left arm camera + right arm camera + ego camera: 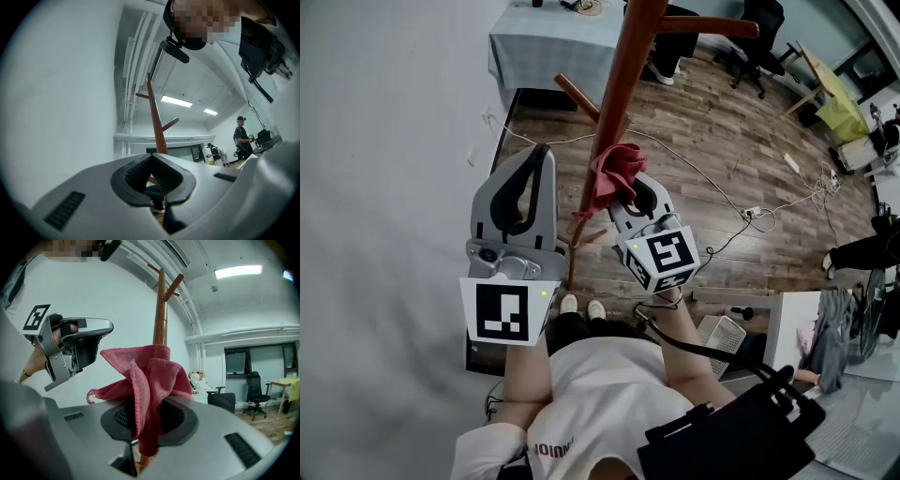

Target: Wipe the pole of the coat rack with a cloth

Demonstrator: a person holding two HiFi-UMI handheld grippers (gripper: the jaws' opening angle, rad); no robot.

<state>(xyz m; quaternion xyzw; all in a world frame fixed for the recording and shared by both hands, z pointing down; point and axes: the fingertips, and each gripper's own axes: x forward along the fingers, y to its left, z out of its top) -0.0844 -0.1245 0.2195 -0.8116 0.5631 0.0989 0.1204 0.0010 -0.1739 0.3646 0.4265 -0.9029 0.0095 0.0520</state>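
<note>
— What sort of place are we looking at here?

— A shared office or lab workroom, I'm thinking. Black swivel office chairs [759, 37] are standing on a brown wood-plank floor [712, 122], and a white power strip [791, 162] is lying out on the boards.

— Is anything else pointing that way?

— A table draped in a pale blue cloth [539, 47] is sitting against the plain white wall [394, 141]. Long rectangular ceiling light panels [176, 101] are glowing overhead, and a person in dark clothes and a cap [241, 138] is standing at the back of the room.
</note>
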